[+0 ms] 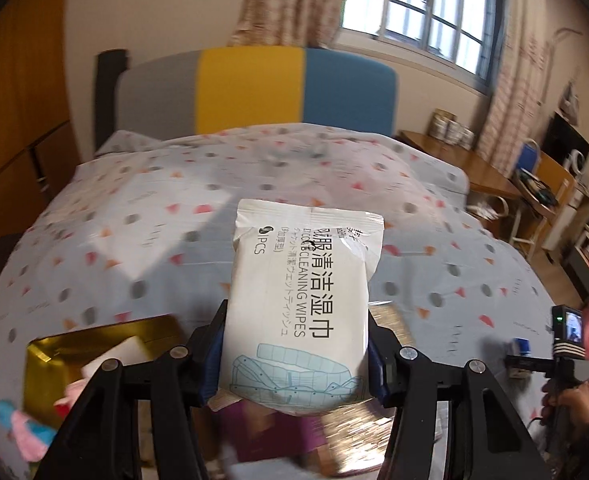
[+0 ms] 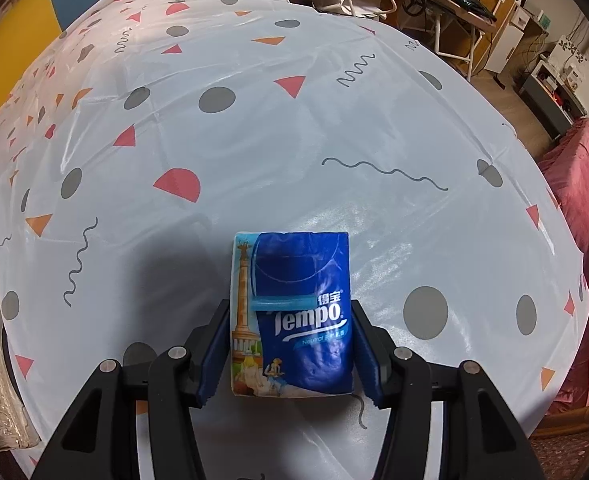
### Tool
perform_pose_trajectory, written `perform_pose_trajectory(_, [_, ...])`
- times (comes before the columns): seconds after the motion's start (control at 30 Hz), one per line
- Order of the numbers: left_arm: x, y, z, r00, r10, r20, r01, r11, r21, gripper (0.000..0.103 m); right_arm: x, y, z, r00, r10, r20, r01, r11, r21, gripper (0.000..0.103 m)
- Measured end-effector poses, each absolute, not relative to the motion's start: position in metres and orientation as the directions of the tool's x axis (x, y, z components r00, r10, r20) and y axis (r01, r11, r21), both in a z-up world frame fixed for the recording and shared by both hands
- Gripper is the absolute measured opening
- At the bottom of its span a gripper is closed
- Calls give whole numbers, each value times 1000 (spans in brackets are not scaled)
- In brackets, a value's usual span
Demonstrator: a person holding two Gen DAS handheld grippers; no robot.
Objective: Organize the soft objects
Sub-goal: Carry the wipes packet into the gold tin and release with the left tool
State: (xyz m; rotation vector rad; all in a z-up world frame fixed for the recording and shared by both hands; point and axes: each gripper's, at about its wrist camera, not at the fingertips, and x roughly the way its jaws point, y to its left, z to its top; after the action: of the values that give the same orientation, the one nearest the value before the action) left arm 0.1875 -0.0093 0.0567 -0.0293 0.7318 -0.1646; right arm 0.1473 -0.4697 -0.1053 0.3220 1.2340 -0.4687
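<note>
Left fingers (image 1: pixel 296 356) clamp wipes pack (image 1: pixel 302 300) (lifted); right fingers (image 2: pixel 290 348) clamp tissue pack (image 2: pixel 294 316).

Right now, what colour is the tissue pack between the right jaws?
Mostly deep blue, with an illustrated pale strip along its left side: the tissue pack shows best in the right wrist view.

White wet-wipes pack (image 1: pixel 300 304), black print w/ pale blue drawing, clamped at lower end, raised off patterned cloth, top end pointing away. Blue Tempo tissue pack (image 2: pixel 294 316), column picture on left side, gripped at both sides over the cloth.
</note>
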Motion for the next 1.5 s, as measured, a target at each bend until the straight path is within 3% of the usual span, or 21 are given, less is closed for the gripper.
perform_pose_trajectory(0.5, [102, 100, 23, 772, 16, -636, -79, 994, -70, 58, 147, -442, -108, 260, -222, -940, 430, 898, -94, 53])
perform_pose_trajectory(0.93, [60, 176, 1, 745, 56, -664, -197, 970, -140, 58, 140, -436, -107, 279, -236, -931, 414, 904, -104, 53])
perform_pose_trajectory(1.3, [-14, 309, -9, 664, 287, -691, -524, 838, -155, 58, 142, -420, -104, 277, -297, -914, 360, 914, -188, 53])
perform_pose_trajectory(1.5, [-21, 318, -18, 656, 260, -708, -546, 812, -208, 58, 140, -412, -103, 277, -315, -908, 346, 914, -211, 53])
